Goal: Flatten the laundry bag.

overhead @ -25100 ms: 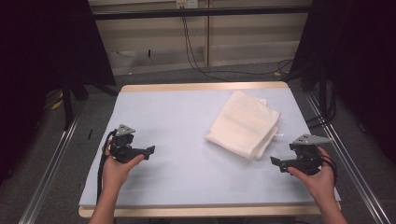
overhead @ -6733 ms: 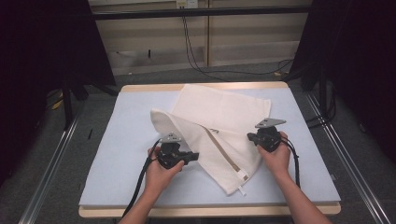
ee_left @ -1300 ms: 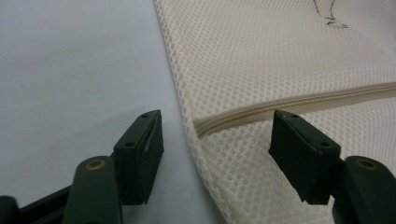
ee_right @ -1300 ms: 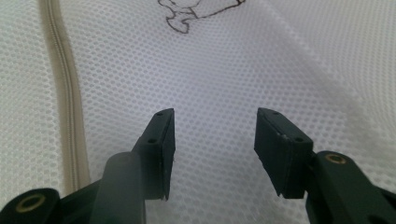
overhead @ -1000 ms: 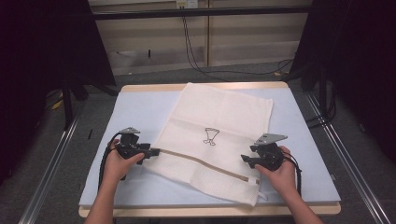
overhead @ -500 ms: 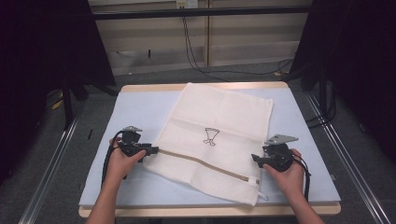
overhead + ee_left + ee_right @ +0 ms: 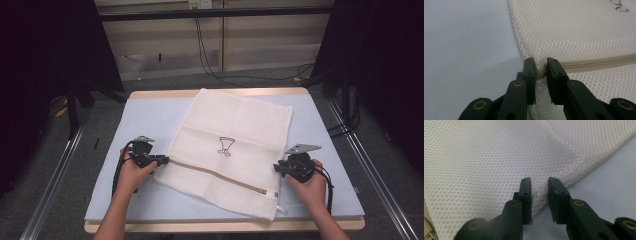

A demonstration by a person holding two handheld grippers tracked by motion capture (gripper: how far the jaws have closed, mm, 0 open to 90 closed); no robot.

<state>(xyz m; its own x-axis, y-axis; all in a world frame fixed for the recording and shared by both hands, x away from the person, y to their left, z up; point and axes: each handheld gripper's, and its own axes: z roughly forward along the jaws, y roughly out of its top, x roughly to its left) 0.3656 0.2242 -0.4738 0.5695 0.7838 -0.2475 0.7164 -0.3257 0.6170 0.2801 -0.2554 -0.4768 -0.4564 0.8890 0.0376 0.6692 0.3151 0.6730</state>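
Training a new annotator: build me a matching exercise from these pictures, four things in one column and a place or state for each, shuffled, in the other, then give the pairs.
Things:
1. mesh laundry bag
2. left gripper
3. right gripper
4. black drawing

Places or states:
A. at the bag's plain mesh edge, beside bare table cover
B. printed near the bag's middle
C. spread flat across the table
D. pinching the end of the zipper seam

Pairs: 1-C, 2-D, 3-A, 4-B
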